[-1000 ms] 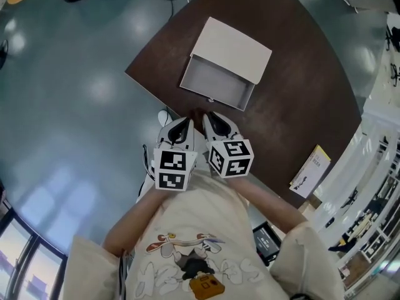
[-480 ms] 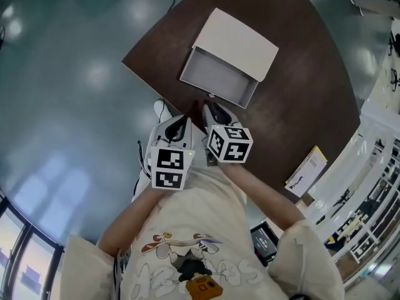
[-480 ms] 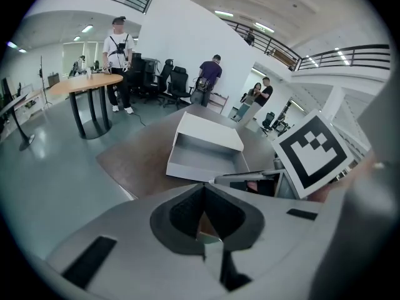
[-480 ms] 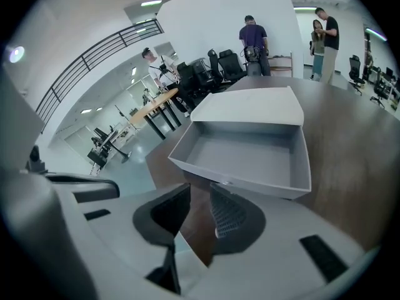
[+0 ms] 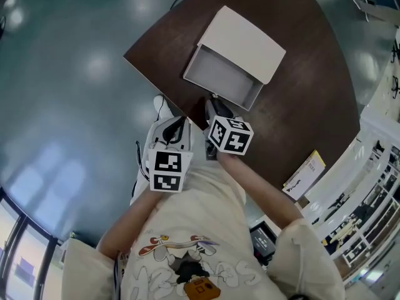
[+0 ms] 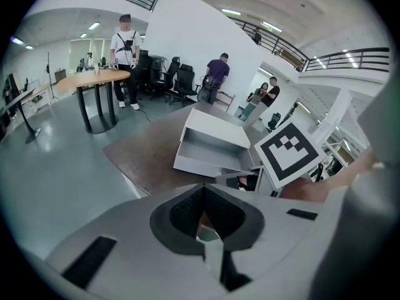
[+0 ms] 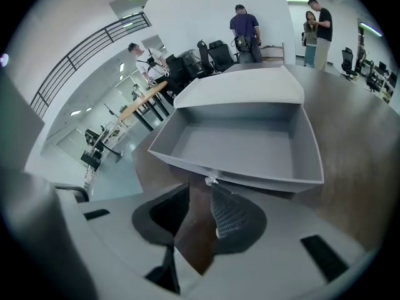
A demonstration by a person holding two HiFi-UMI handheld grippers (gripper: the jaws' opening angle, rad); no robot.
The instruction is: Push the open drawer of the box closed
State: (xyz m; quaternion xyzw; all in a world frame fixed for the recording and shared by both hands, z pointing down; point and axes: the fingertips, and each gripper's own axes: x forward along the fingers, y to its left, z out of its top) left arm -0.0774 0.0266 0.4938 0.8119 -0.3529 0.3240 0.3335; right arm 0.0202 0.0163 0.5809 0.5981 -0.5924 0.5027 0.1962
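Note:
A white box [image 5: 245, 42] lies on the dark brown table [image 5: 312, 92] with its grey drawer [image 5: 222, 79] pulled out toward me and empty. The drawer front carries a small metal knob [image 7: 210, 181]. My right gripper [image 5: 212, 108] sits just in front of that knob, a little short of the drawer [image 7: 240, 144]. Its jaws are opening, and only bare table shows between them [image 7: 200, 189]. My left gripper [image 5: 178, 122] hangs back at the table's near edge, left of the right one, its jaws shut and empty [image 6: 203, 189]. From there the box [image 6: 215, 130] lies ahead.
A yellow and white booklet [image 5: 299, 177] lies at the table's right edge. Grey floor [image 5: 75, 105] spreads to the left. Farther back stand a round wooden table [image 6: 94, 78], office chairs and several people.
My right gripper has moved forward to the drawer front and its jaws have spread apart. The left gripper has stayed back near the table's edge.

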